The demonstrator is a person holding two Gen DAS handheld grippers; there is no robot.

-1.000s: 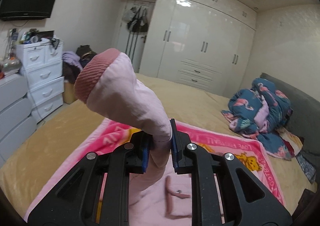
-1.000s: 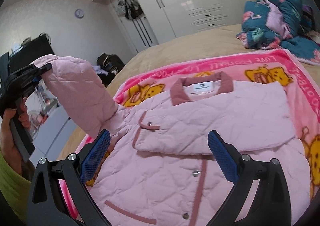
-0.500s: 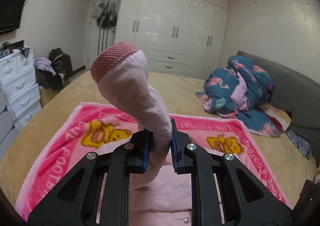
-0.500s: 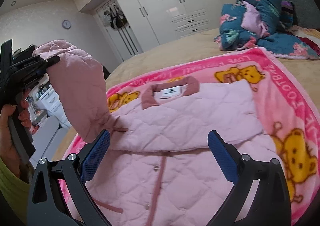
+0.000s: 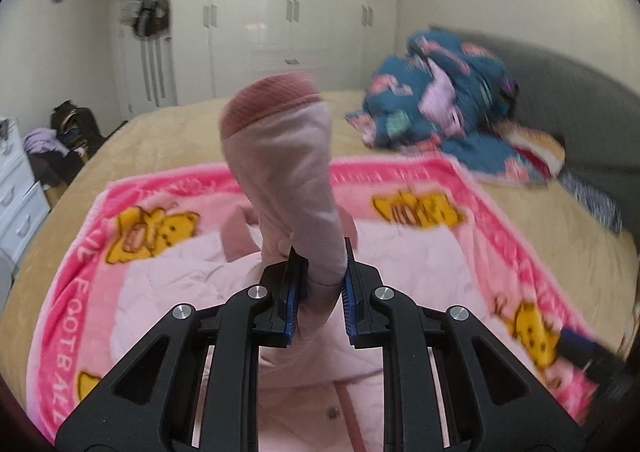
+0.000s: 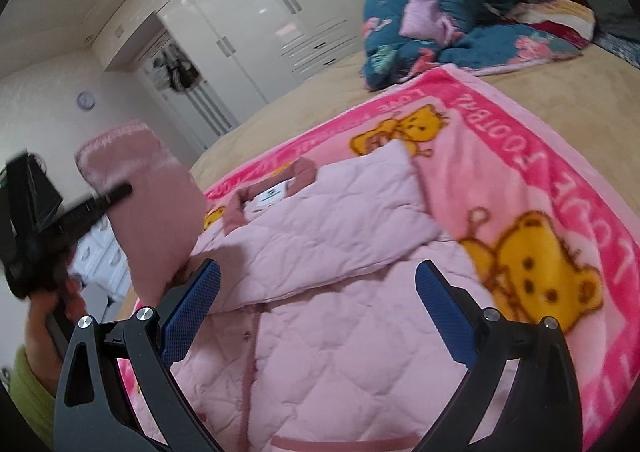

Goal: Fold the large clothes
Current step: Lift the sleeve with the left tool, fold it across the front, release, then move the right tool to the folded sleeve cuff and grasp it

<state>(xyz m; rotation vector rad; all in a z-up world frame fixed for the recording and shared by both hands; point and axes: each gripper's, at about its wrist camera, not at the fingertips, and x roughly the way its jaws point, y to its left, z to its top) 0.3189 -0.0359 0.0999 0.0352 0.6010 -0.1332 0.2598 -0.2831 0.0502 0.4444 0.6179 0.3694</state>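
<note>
The quilted jacket (image 6: 320,252) was pale pink, with a darker dusty-rose collar (image 6: 272,187) and cuff (image 5: 272,99). It lay on a hot-pink blanket (image 6: 520,171) printed with yellow bears and white lettering, over a tan bedspread (image 6: 560,91). Both grippers were black with blue pads (image 6: 192,308).

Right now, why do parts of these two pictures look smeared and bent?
Left wrist view: the quilt and blanket edges are motion-smeared, the left gripper sharp. Right wrist view: the sleeve and the other gripper are blurred, the jacket crisp; glare on the wardrobe. Both fisheyes bow the walls.
</note>
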